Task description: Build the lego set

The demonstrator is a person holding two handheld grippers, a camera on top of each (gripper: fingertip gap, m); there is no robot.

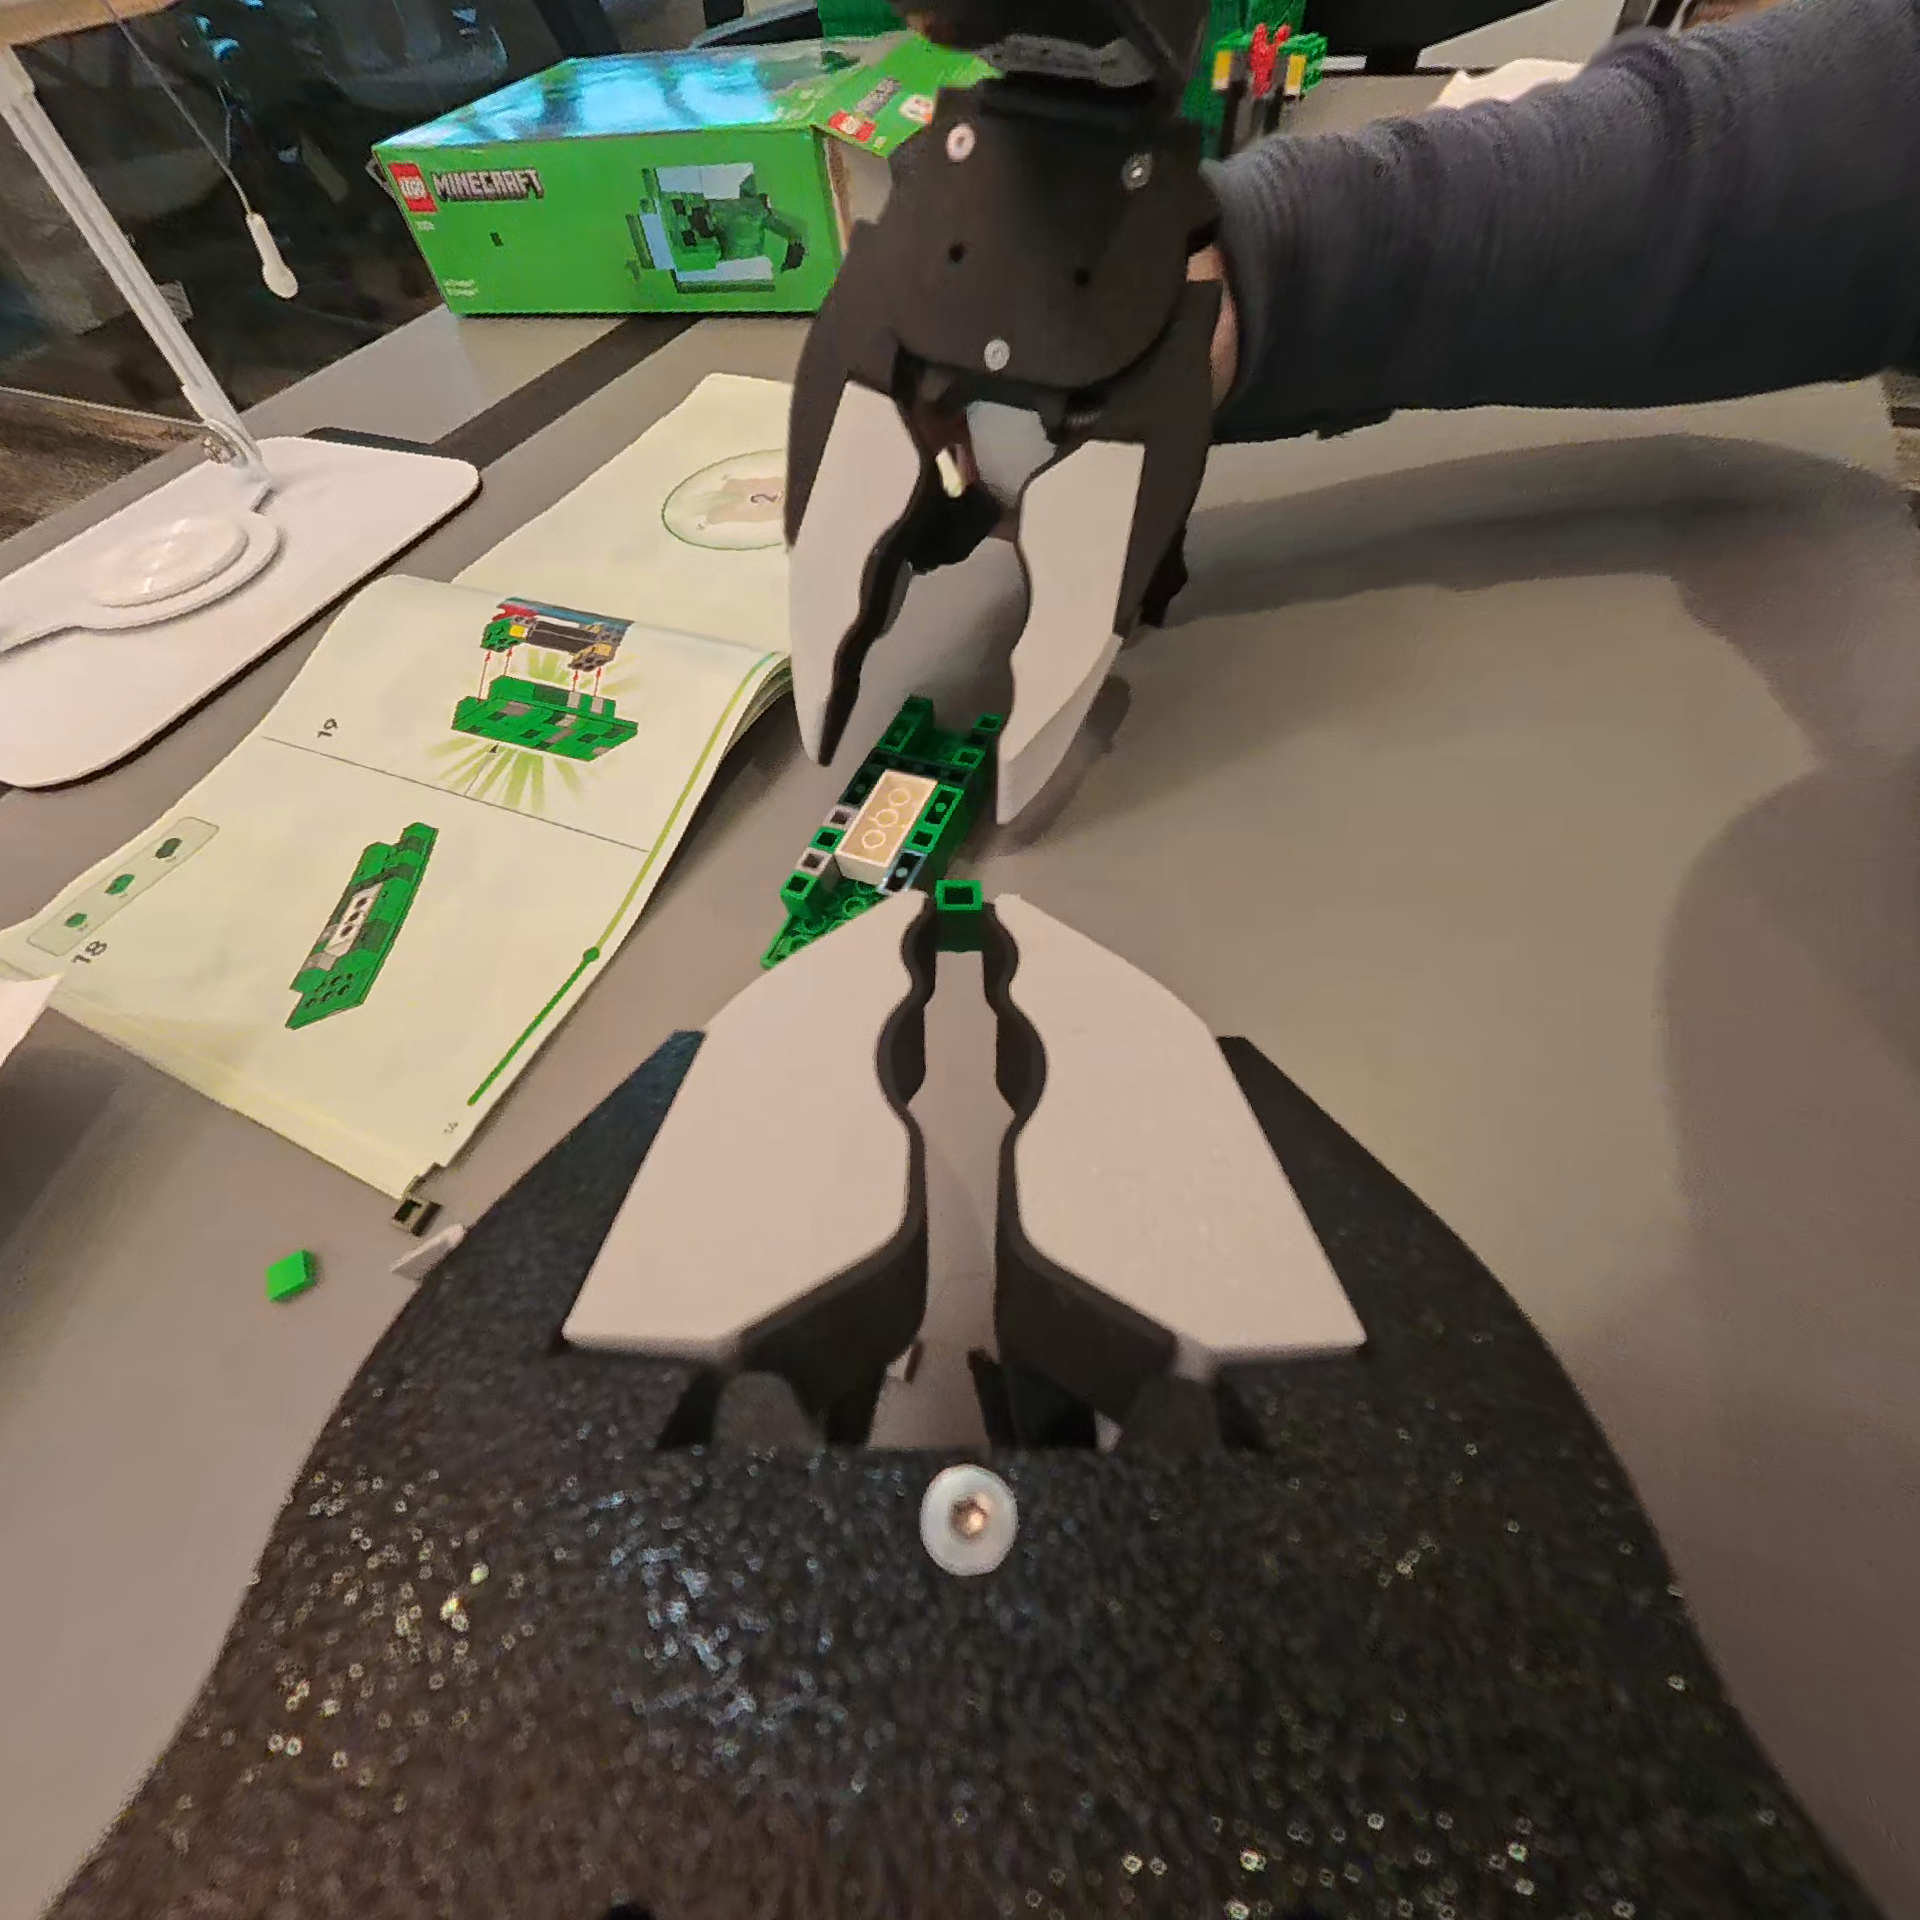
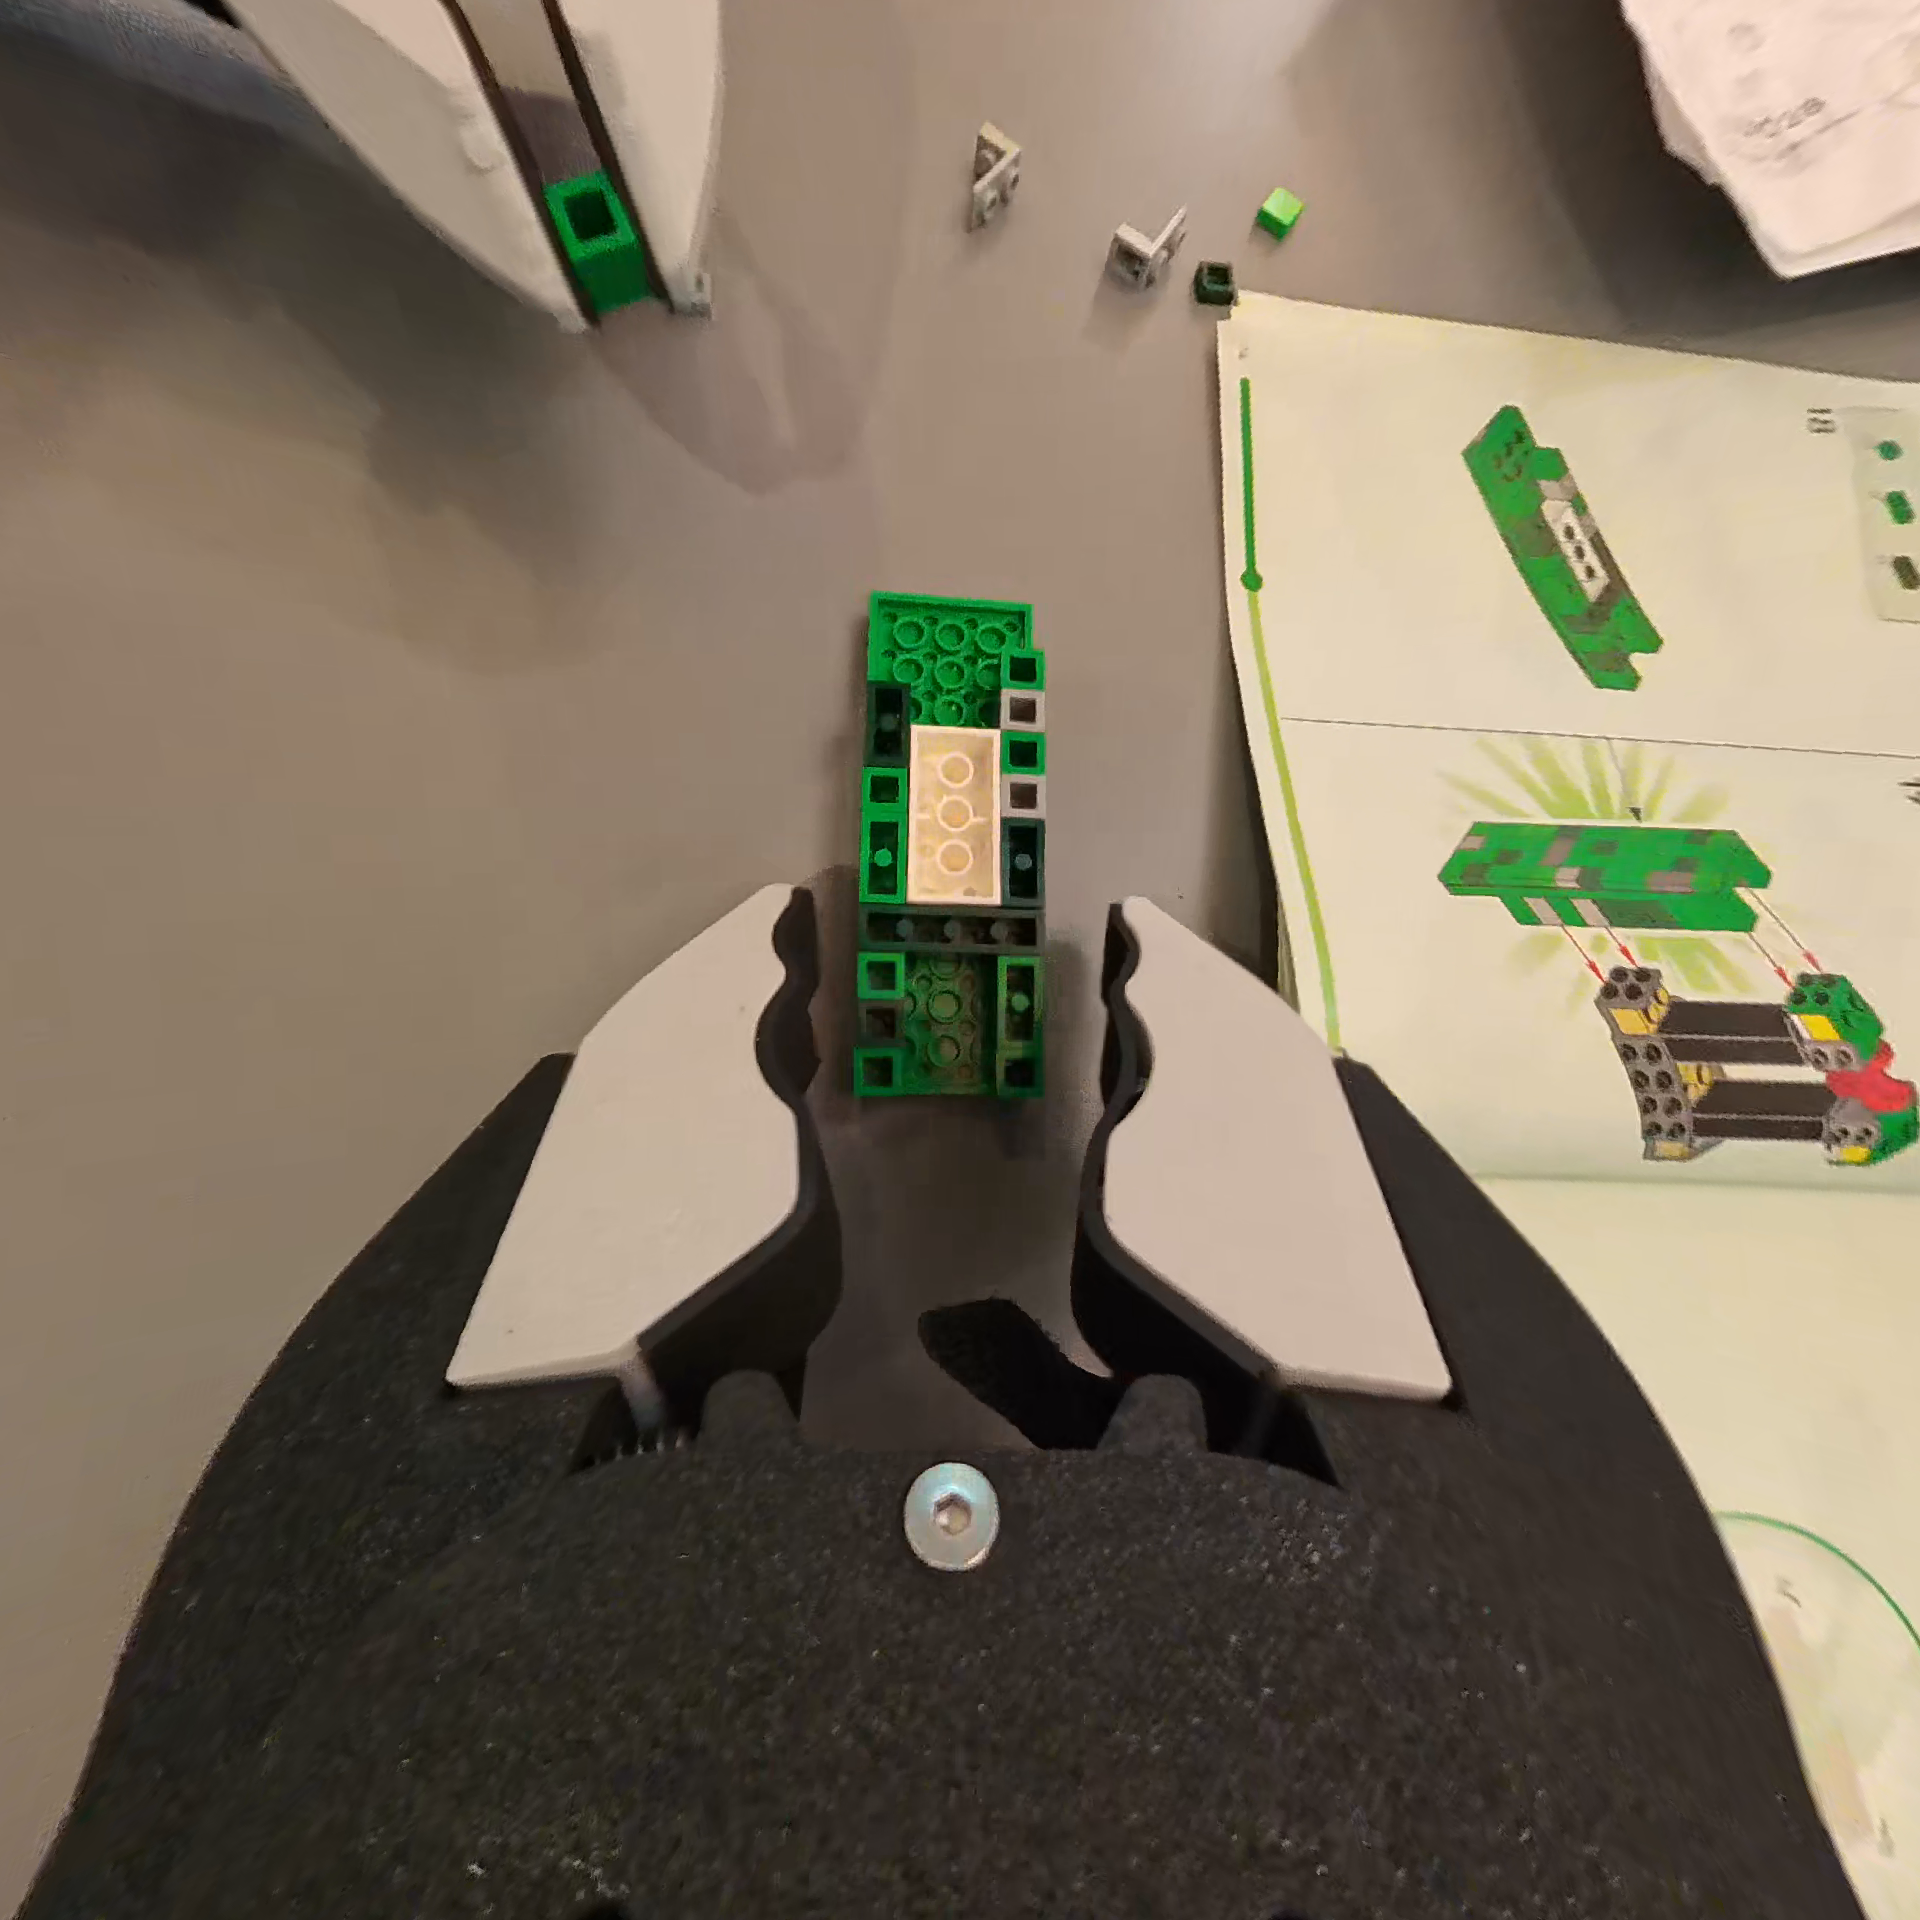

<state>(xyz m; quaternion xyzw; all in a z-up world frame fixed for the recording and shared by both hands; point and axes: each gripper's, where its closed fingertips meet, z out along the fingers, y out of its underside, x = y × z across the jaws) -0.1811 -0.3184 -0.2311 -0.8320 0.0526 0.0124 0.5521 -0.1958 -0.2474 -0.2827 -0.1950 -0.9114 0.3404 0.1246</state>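
1. The left gripper (image 1: 958,914) is clamped on a small bright green brick (image 1: 958,914), hollow side up, pinched at its fingertips just beside the near end of the assembly.
2. The right gripper (image 2: 951,925) is spread wide, its fingers either side of the assembly's end, touching nothing.
3. The assembly (image 2: 951,842) lies underside up on the grey table (image 2: 416,727): a long green slab with dark green and grey cells and a white brick in the middle.
4. A dark-sleeved arm (image 1: 1558,229) reaches in from the right, holding the right gripper pointed down.
5. The green box (image 1: 613,197) stands behind the open instruction booklet (image 1: 416,831); its contents are hidden.
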